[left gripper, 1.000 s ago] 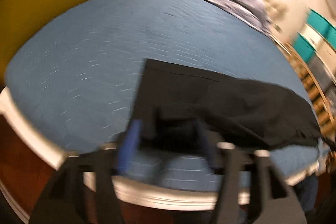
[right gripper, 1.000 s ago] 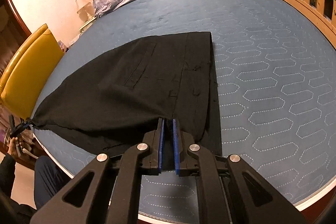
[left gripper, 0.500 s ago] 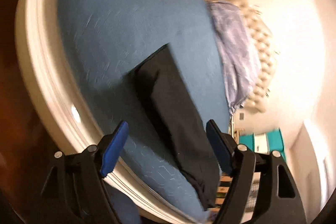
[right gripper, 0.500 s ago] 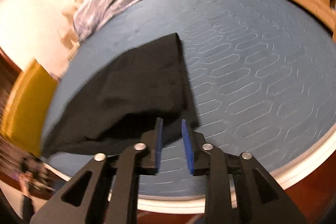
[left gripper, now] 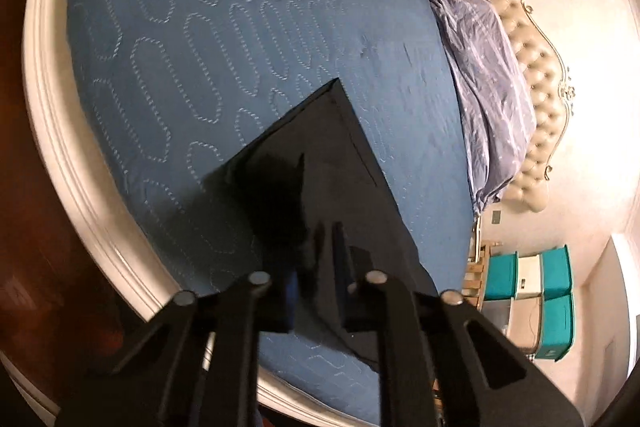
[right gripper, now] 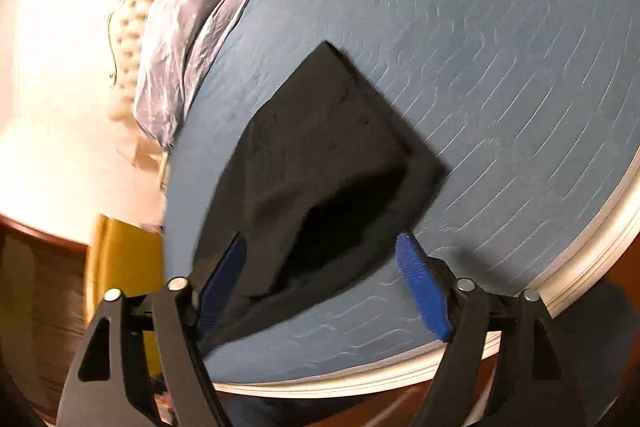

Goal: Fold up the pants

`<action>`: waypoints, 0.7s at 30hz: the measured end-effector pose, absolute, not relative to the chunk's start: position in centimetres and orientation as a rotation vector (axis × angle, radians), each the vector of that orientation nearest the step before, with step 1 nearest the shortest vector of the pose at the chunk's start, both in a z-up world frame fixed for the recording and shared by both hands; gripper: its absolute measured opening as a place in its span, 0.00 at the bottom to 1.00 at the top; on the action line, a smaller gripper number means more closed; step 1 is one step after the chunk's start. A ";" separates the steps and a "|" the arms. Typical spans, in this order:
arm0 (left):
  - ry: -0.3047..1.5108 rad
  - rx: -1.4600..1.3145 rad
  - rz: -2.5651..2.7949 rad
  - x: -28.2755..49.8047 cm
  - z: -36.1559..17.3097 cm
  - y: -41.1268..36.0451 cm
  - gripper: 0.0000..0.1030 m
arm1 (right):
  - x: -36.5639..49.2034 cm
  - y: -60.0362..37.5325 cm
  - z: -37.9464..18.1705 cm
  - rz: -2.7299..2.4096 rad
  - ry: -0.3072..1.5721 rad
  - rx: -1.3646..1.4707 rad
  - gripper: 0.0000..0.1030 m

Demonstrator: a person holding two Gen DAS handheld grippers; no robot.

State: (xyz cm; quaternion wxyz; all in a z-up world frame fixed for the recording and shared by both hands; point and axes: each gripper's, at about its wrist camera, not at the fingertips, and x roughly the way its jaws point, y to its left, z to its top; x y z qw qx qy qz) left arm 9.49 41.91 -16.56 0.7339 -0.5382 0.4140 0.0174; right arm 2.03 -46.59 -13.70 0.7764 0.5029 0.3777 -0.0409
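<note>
Pants [left gripper: 320, 163] are lying folded on the blue mattress [left gripper: 200, 47], near its rounded near edge, black and already down to a fairly compact wedge shape. In the right wrist view they [right gripper: 320, 155] look like a stacked panel with one loose flap puffing up at the near side.

Left gripper [left gripper: 316, 267] looks closed on the near edge of the fabric, fingers close together with cloth bunched between them. Right gripper [right gripper: 324, 267] is wide apart, blue pads [right gripper: 420, 291] either side of the near edge, gripping nothing.

My read: we're mid-fold, one side pinched, the other lining up for its grab. Next move probably needs the right one to close on that near corner so both can lift and carry the edge over evenly. If it grabs only the top layer, the fold goes wonky.

Purple bedding [left gripper: 488, 75] is bunched by the tufted headboard [left gripper: 536, 87] at the far end, well clear.
</note>
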 end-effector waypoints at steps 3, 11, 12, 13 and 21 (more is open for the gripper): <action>0.905 -1.176 0.033 9.7 -16.3 41.8 0.10 | 3.7 -46.2 -13.9 -0.086 0.804 1.127 0.64; 0.905 -1.168 0.027 8.7 -16.6 41.9 0.05 | 6.7 -46.2 -17.1 -0.186 0.863 1.179 0.50; 0.908 -1.161 0.026 8.7 -16.5 41.9 0.04 | 7.0 -46.3 -17.2 -0.176 0.853 1.187 0.28; 0.909 -1.154 0.022 8.8 -16.3 41.9 0.04 | 7.6 -46.5 -17.2 -0.164 0.834 1.182 0.14; 0.934 -1.061 0.021 13.4 -10.3 42.1 0.03 | 10.9 -47.3 -11.2 -0.137 0.819 1.073 0.06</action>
